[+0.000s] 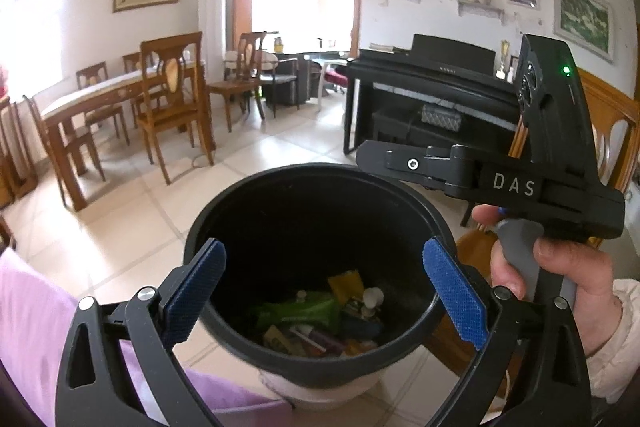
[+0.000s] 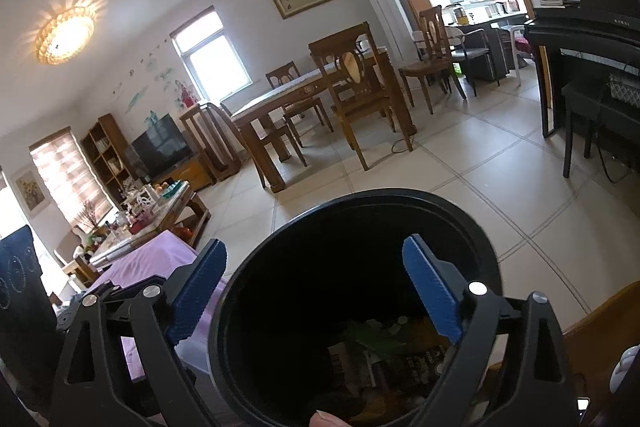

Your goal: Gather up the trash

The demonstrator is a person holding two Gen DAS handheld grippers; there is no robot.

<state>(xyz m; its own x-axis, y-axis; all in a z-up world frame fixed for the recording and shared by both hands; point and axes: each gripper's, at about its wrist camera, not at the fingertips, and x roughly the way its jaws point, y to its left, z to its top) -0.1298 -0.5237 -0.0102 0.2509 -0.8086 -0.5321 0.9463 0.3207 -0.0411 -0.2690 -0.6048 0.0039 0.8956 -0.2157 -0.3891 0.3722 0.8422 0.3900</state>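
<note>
Trash (image 1: pixel 320 319) is seen gathered at the bottom of a round black bin (image 1: pixel 256 187), which fills the lower centre of both wrist views: a green wrapper (image 1: pixel 298 311), a yellow packet (image 1: pixel 346 281), a small white cap-like piece (image 1: pixel 374 297) and other crumpled packaging too dim to be named. In the right wrist view the same heap (image 2: pixel 384 359) is shown in deep shadow.

Both grippers are held above the bin's mouth, seemingly so that whatever is carried can be dropped straight in. The left gripper (image 1: pixel 324 291) is seen with its fingers (image 1: pixel 198 291) spread wide and nothing between them. The right gripper (image 2: pixel 316 303) is likewise spread and empty, one finger (image 2: pixel 430 293) over the opening and the other outside the rim; its black body is also caught at the right of the left view, gripped by a hand (image 1: pixel 560 279).

The bin is smooth, hard plastic with a thick rolled rim and a paler base. The finger pads are blue with a fine knurled texture. A lilac cloth (image 1: pixel 32 307) lies at lower left, over pale floor tiles (image 1: pixel 280 147).
</note>
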